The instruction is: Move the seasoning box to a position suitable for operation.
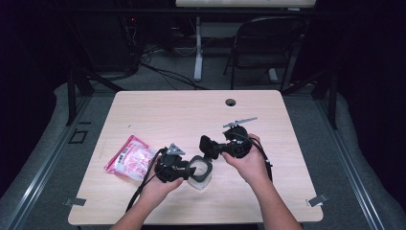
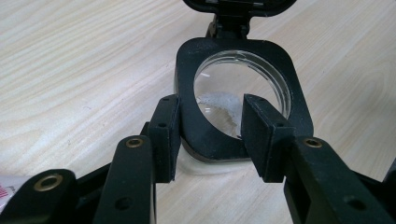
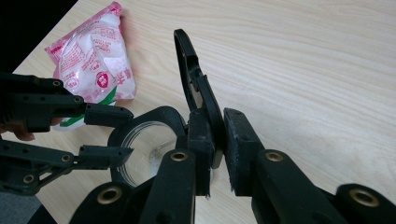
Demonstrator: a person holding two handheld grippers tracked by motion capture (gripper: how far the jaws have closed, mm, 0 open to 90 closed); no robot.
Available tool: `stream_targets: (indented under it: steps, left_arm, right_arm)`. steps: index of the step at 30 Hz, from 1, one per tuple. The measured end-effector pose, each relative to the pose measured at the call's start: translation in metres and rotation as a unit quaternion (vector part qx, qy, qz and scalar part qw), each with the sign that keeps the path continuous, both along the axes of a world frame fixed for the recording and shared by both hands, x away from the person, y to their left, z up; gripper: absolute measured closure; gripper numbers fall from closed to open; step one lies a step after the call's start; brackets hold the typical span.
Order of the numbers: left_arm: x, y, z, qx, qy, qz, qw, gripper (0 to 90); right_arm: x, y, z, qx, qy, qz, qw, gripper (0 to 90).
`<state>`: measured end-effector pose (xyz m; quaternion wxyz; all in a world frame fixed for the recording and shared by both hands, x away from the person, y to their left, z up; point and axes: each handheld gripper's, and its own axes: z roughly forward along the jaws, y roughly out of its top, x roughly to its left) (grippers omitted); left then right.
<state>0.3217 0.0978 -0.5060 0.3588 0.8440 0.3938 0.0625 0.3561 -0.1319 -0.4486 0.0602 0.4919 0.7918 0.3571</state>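
A small clear container (image 1: 200, 168) with a black rim (image 2: 187, 70) stands on the table, with a little white residue on its bottom. Its hinged black lid (image 1: 206, 145) stands raised. My right gripper (image 3: 219, 140) is shut on the lid (image 3: 189, 70) near the hinge and holds it upright. My left gripper (image 2: 208, 135) reaches the container from the near left. Its jaws straddle the near corner of the rim, one pad outside and the other over the opening, and they do not clamp it. In the right gripper view, the left gripper (image 3: 126, 131) has its tips at the container (image 3: 144, 140).
A pink and white sealed packet (image 1: 130, 157) lies on the table left of the left hand, close behind that gripper (image 1: 189, 168). The wooden table (image 1: 191, 110) has a cable hole (image 1: 231, 102) at the back. A chair and desk legs stand beyond it.
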Motion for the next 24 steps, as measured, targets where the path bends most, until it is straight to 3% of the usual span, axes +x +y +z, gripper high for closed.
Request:
stream_targets:
  steps: [9, 11, 18, 19, 24]
  left_arm:
    - [-0.002, 0.004, -0.001, -0.015, 0.009, 0.003, 0.9998, 57.8]
    - [-0.002, 0.005, 0.001, -0.017, 0.011, -0.002, 0.9998, 57.7]
    - [-0.005, 0.015, 0.009, -0.027, -0.008, -0.001, 0.9996, 55.4]
    - [-0.008, 0.021, 0.012, -0.027, -0.017, 0.000, 0.9995, 55.0]
    - [-0.013, 0.038, 0.014, -0.019, -0.038, 0.010, 0.9990, 53.2]
  right_arm:
    - [0.009, 0.006, -0.003, -0.002, 0.022, 0.011, 0.9997, 77.6]
    - [0.011, 0.011, -0.006, -0.011, 0.029, 0.016, 0.9994, 71.8]
    - [0.003, 0.010, -0.003, -0.003, 0.021, 0.018, 0.9996, 59.5]
    - [-0.002, 0.006, -0.002, 0.001, 0.012, 0.013, 0.9998, 57.4]
    - [-0.013, -0.004, -0.005, 0.016, 0.005, 0.003, 0.9999, 58.5]
